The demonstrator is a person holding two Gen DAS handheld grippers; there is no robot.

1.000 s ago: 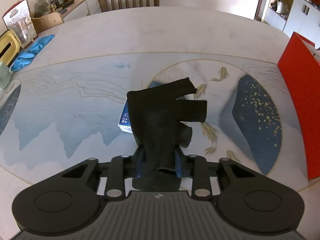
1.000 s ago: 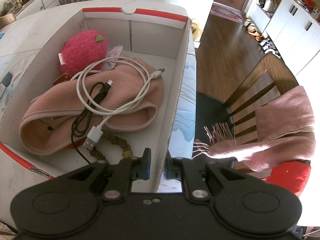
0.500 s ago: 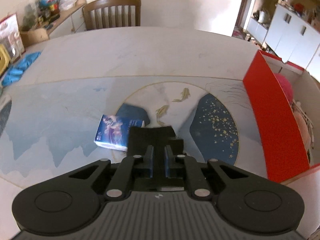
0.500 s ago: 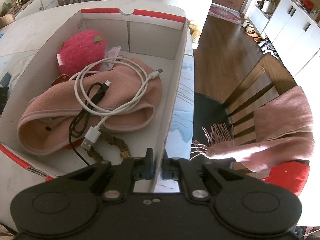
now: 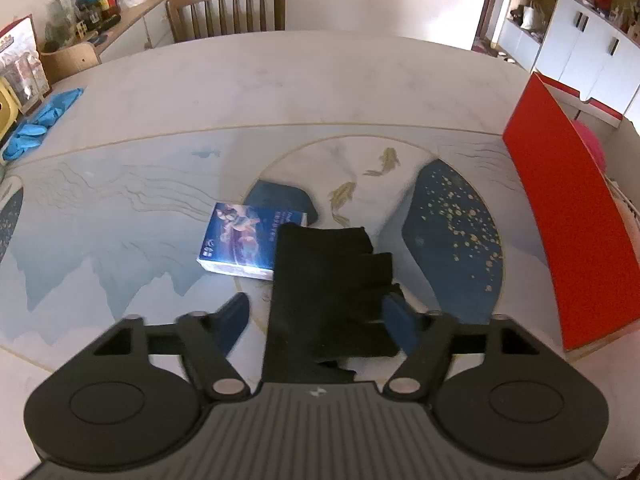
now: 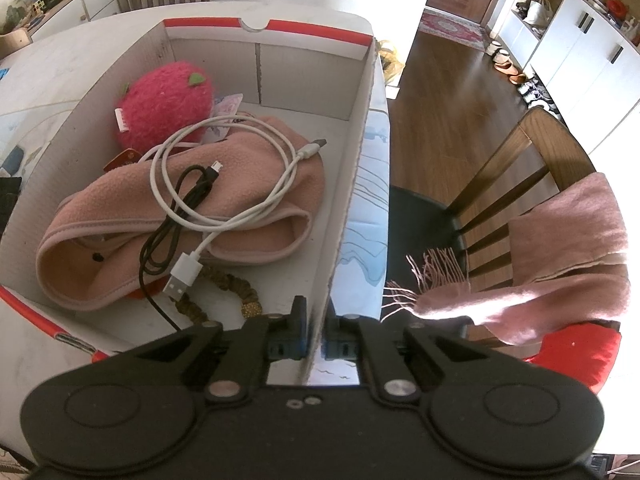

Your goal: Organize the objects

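In the left wrist view a black fingerless glove (image 5: 326, 280) lies flat on the table, partly over a blue card box (image 5: 244, 240). My left gripper (image 5: 316, 312) is open, its fingers either side of the glove. The red-and-white cardboard box (image 5: 568, 216) stands at the right. In the right wrist view my right gripper (image 6: 316, 332) is shut on the right wall (image 6: 352, 184) of that box. Inside lie a pink fleece hat (image 6: 248, 216), a white cable (image 6: 224, 184), a black cable (image 6: 176, 216), a pink plush fruit (image 6: 164, 100) and a bead string (image 6: 224, 288).
Blue gloves (image 5: 40, 120) lie at the table's far left. A wooden chair (image 5: 228, 8) stands behind the table. Another chair with a pink scarf (image 6: 560, 248) stands right of the box, past the table edge. A cluttered sideboard (image 5: 80, 20) is at the back left.
My left gripper held the black glove up, lowered it to the table beside the card box and opened, letting it go. The right gripper stayed shut on the box wall.
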